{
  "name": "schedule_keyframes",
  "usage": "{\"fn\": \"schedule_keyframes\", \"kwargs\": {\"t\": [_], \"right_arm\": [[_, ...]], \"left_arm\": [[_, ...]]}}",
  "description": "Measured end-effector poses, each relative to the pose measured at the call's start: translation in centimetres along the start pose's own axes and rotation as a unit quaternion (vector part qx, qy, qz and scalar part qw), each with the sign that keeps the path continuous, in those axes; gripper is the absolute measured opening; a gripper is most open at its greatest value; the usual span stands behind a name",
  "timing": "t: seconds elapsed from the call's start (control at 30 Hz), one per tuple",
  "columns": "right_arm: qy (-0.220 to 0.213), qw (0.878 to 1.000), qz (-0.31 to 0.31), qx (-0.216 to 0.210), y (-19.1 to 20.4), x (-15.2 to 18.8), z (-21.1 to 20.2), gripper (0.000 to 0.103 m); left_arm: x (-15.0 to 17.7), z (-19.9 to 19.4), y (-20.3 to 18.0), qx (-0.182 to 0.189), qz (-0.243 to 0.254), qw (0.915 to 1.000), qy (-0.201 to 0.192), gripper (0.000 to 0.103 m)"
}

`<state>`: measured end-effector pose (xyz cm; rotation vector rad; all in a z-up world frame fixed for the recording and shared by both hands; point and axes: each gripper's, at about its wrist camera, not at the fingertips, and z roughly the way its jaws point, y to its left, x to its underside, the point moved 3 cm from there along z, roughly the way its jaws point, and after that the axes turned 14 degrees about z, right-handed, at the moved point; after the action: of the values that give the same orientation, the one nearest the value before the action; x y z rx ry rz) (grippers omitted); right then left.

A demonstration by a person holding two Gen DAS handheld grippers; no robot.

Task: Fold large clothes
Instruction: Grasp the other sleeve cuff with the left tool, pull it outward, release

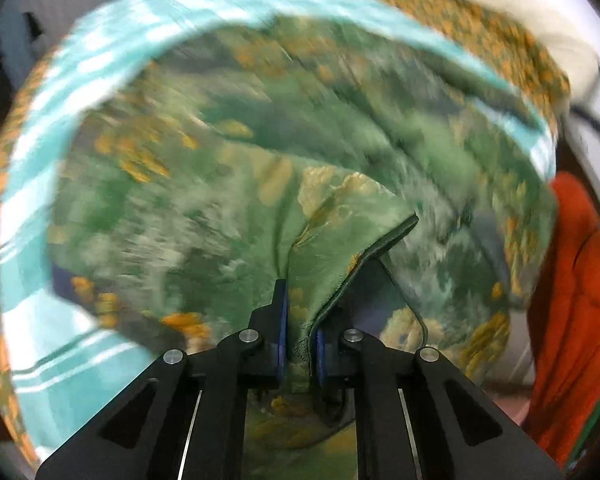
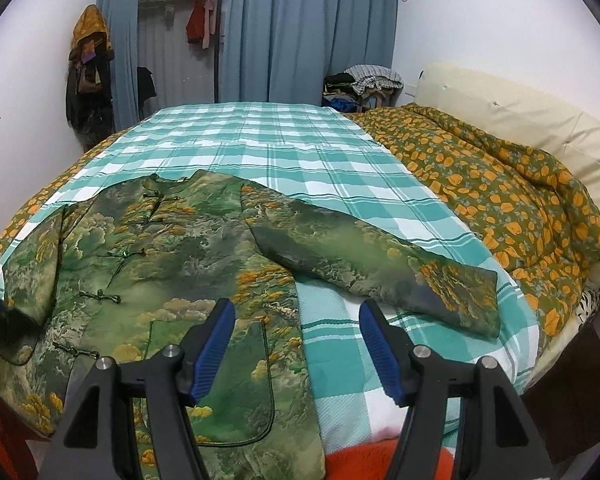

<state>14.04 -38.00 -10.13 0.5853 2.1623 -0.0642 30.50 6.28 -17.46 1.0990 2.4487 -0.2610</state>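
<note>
Home bedroom: bed (image 2: 520, 364) with teal checked sheet (image 2: 284, 148), orange-flowered quilt (image 2: 500, 200), cream headboard (image 2: 512, 108). Blue curtains (image 2: 308, 28) half open on a closet with hanging clothes (image 2: 200, 20); coats (image 2: 88, 76) on wall, folded pile (image 2: 364, 84) in corner.

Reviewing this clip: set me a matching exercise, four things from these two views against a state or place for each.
1 left gripper
2 right gripper
3 jacket sleeve
4 floral quilt

a lies spread on the checked sheet
b bunched along the headboard side
c shut on jacket fabric
d open, holding nothing

Pairs: 1-c, 2-d, 3-a, 4-b
</note>
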Motion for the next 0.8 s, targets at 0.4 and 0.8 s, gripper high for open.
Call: {"fn": "schedule_keyframes", "kwargs": {"t": [0.4,0.8], "right_arm": [[-0.007,1.000,-0.004,-0.018,1.3,-0.2,-0.1,0.066],[0.007,1.000,-0.018,-0.016,1.1,-0.1,0.0,0.066]], "left_arm": [[8.9,-15.8,16.7,-0.177,-0.239,0.9498,-0.098,0.009],[21.7,-15.5,22.2,-0.267,-0.415,0.8680,-0.055,0.024]]}}
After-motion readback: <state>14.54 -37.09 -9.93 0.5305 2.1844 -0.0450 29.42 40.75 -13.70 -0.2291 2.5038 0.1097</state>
